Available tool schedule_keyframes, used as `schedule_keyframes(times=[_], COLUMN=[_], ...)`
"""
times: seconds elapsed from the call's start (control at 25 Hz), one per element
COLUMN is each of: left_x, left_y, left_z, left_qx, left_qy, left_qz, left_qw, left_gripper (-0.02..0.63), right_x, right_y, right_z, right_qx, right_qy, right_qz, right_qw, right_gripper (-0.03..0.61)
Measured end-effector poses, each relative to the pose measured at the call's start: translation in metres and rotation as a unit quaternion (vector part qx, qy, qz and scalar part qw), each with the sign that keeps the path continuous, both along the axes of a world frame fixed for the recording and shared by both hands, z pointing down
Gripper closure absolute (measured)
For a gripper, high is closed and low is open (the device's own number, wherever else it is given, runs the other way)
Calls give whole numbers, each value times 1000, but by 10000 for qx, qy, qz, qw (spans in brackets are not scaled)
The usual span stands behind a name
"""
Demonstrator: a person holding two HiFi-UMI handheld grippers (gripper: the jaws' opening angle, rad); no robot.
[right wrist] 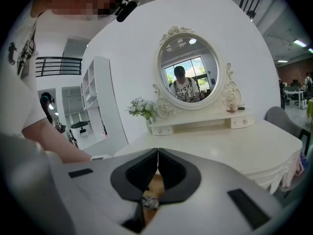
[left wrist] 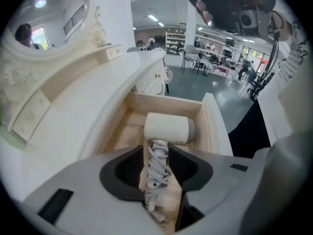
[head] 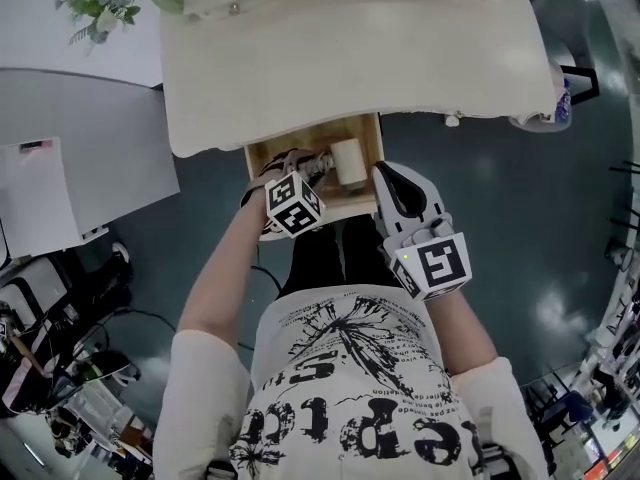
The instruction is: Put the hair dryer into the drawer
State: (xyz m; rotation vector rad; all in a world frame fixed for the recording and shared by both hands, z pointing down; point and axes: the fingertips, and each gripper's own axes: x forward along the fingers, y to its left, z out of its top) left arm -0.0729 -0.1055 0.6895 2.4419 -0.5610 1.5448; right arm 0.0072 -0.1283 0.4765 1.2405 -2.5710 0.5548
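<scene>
The drawer (left wrist: pixel 168 105) is pale, unpainted wood, matt and faintly grained. The hair dryer (left wrist: pixel 166 128) is smooth, matt cream plastic, and its cord (left wrist: pixel 157 165) looks pale grey and rubbery. The table (head: pixel 350 58) is cream-painted with a soft sheen. The floor (head: pixel 500 218) is dark and glossy.

My head view looks steeply down from above the person's chest, with the dressing table (head: pixel 350 68) at 12 o'clock and its open drawer (head: pixel 300 136) just above centre. The left gripper view sits close, tilted down into that same drawer. The right gripper view faces nearly level across the tabletop to the mirror (right wrist: pixel 190 70) at 12 o'clock. All three share the table.
</scene>
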Motion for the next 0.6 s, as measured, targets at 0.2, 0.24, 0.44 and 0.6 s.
schedule_keyframes(times=[0.2,0.24,0.44,0.6], left_x=[-4,-6,-13,-23], left_y=[-8,-12,-15,-22], left_z=[-49,-60,-131,-203], left_qx=[586,686,1097,1811], left_qy=[360,461,1171,1775], left_qz=[-765,-961,-1709,-2115], left_qw=[9947,9919,9721,9439], left_gripper=[560,574,588,588], right_x=[-3,-3,-7,-16], right_y=[8,7,13,10], right_z=[-24,-28,-53,-71], right_qx=[167,233,447,741], right_qy=[18,20,63,166], right_qz=[-41,-65,-134,-336], right_qw=[9999,9997,9989,9965], right_gripper=[561,561,561,561])
